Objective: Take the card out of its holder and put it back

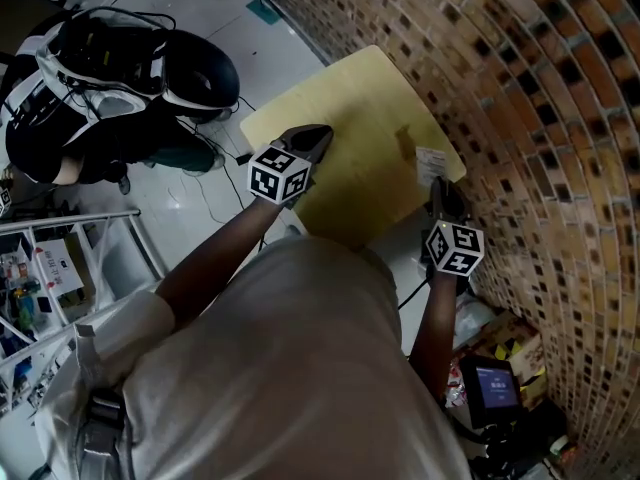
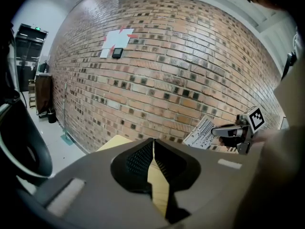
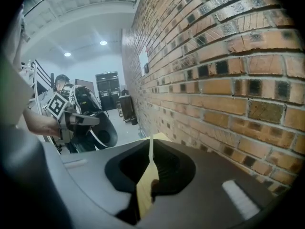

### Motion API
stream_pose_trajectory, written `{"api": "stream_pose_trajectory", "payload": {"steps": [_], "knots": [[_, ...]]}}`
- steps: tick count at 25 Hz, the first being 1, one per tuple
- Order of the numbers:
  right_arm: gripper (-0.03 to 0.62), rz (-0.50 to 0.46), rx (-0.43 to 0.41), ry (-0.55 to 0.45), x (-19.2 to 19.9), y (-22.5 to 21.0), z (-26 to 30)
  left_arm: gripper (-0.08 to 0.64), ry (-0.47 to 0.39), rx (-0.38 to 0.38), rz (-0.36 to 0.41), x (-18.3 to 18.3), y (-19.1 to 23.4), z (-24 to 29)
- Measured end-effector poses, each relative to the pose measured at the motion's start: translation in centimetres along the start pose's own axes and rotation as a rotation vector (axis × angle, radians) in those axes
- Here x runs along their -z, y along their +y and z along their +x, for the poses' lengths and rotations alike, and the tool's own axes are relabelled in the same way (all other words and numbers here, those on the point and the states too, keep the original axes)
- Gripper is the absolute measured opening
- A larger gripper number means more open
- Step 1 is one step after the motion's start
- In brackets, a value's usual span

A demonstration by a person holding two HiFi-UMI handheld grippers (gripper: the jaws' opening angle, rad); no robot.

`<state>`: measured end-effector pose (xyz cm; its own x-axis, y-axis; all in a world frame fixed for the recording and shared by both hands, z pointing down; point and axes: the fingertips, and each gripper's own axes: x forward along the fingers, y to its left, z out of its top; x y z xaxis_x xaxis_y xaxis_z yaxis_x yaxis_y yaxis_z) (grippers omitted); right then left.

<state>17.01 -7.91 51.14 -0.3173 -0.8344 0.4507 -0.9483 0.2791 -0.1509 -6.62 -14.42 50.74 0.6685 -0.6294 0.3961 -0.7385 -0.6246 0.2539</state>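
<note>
Here, a light wooden desk is shown standing against a brick wall, with 2 tools held above it by a person in a pale top. The left hand-held gripper is seen in the head view over the near left part of the desk, well apart from the card. In the left gripper view its 2 jaws are pressed together at the tips, with nothing caught between them, and only the desk is visible through the wedge-shaped gap behind the tips. The right hand-held gripper is held at the desk's right side, near the wall, and is closed on the card. In the right gripper view the card is seen edge-on as a thin white line pinched between the jaws. In the left gripper view it is seen as a white sheet with printed lines, gripped by 1 edge, tilted, and raised in front of the brickwork. Whether its lower edge touches the desk cannot be told. A small brownish patch is seen on the desk just beside the card. Whether it is the holder cannot be told. A dark bag with cables is seen on the floor beyond the desk's left side.
</note>
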Motion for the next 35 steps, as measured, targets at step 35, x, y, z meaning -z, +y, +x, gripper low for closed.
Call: {"api": "stream_pose_trajectory", "payload": {"steps": [35], "knots": [[0.014,-0.074,-0.177,0.130,1.6,-7.2,11.9,0.017,0.050,-0.199,-0.054,1.6,0.5,1.7]]}}
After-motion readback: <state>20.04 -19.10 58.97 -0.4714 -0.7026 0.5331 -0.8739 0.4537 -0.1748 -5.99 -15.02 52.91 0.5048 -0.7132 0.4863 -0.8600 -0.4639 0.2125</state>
